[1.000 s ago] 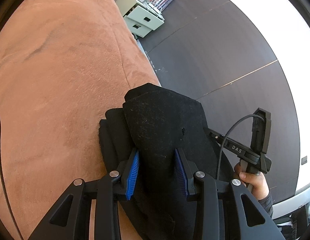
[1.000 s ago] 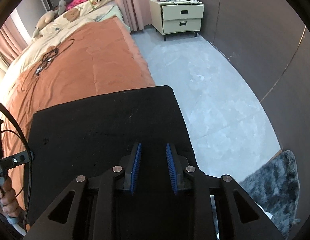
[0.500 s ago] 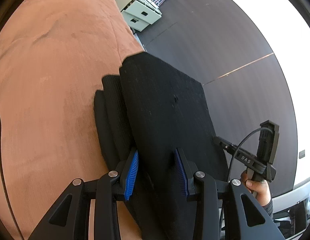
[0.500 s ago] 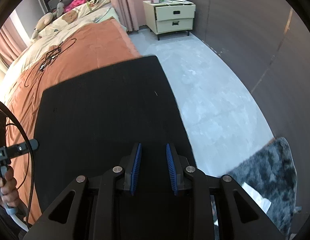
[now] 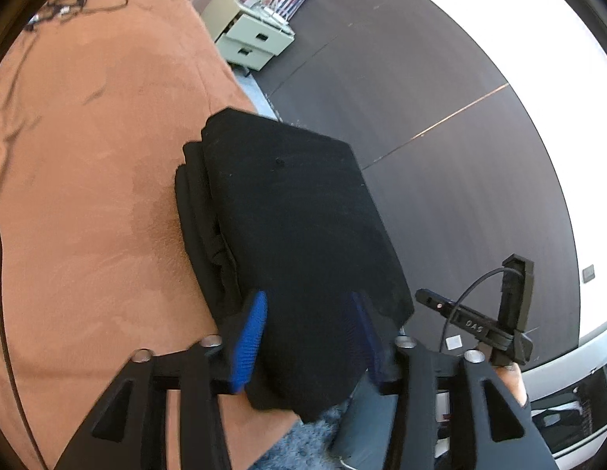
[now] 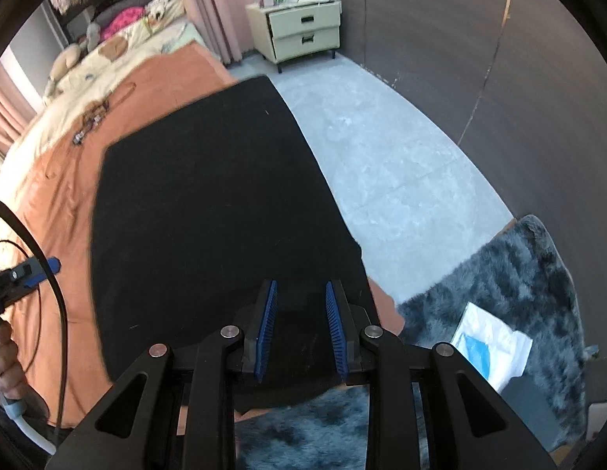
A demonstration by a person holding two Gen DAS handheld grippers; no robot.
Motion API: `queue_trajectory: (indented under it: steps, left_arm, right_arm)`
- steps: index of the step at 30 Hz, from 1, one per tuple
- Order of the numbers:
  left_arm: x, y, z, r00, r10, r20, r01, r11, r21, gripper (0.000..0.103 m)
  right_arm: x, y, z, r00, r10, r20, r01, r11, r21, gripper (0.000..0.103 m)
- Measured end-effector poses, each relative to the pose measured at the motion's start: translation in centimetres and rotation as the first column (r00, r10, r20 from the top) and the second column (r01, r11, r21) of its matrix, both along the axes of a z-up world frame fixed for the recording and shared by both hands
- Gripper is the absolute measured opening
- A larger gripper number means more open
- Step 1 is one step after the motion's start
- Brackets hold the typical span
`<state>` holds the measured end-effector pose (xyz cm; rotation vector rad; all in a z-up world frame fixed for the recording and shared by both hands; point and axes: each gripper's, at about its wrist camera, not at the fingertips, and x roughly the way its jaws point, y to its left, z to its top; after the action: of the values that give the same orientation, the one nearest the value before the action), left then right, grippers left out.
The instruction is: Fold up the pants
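While the black pants (image 5: 288, 211) lie folded on the orange bed (image 5: 88, 156), your left gripper (image 5: 307, 333) and right gripper (image 6: 299, 329) stand apart at their near edge, so the pants stretch straight ahead.

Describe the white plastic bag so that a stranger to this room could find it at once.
Start at the bed with the orange blanket and look to the floor beside its near corner, where a shaggy grey rug lies. The white plastic bag sits flat on that rug. It is the only white thing there, with something blue showing through it.
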<state>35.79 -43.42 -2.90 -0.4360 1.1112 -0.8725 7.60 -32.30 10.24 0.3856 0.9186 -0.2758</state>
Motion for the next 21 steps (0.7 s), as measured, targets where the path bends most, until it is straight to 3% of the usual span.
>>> queue_trajectory:
  steps: [1, 3, 4, 5, 7, 8, 14, 21]
  left_arm:
    - [-0.7, 0.5, 0.9, 1.0, 0.004, 0.021, -0.005, 1.0, 0.006, 0.062]
    - [-2.0, 1.4, 2.3, 0.998, 0.012, 0.056, -0.014, 1.0, 0.021, 0.074]
    - [-2.5, 1.8, 3.0, 0.997, 0.02, 0.073, -0.022, 0.999, 0.029, 0.083]
    - [-3.0, 2.2, 3.4, 0.996, 0.025, 0.084, -0.028, 0.999, 0.032, 0.088]
    - [-4.2, 3.4, 4.9, 0.993, 0.035, 0.115, -0.04, 0.998, 0.044, 0.102]
    - [-4.5, 3.8, 5.3, 0.991, 0.035, 0.126, -0.042, 0.998, 0.048, 0.103]
    - [-8.5, 8.2, 9.2, 0.974, 0.033, 0.226, -0.049, 0.997, 0.066, 0.103]
    - [-12.2, 12.7, 12.0, 0.951, 0.062, 0.304, -0.082, 0.995, 0.053, 0.103]
  right_arm:
    - [-0.4, 0.4, 0.5, 1.0, -0.002, 0.011, 0.002, 1.0, 0.004, 0.027]
    - [-1.3, 1.5, 1.9, 0.999, -0.005, 0.032, 0.006, 1.0, -0.011, 0.045]
    - [-1.5, 1.9, 2.2, 0.999, -0.007, 0.039, 0.008, 1.0, -0.015, 0.065]
    - [-2.0, 2.6, 2.8, 0.998, -0.009, 0.054, 0.01, 1.0, -0.016, 0.076]
    - [-3.2, 4.0, 4.0, 0.996, -0.001, 0.089, 0.002, 1.0, -0.01, 0.083]
    - [-3.8, 5.0, 4.6, 0.995, -0.003, 0.097, 0.004, 1.0, -0.016, 0.09]
    - [-7.3, 9.9, 7.1, 0.99, -0.014, 0.142, 0.027, 0.996, -0.089, 0.103]
    - [-12.0, 15.4, 7.5, 0.981, -0.019, 0.192, 0.047, 0.989, -0.143, 0.103]
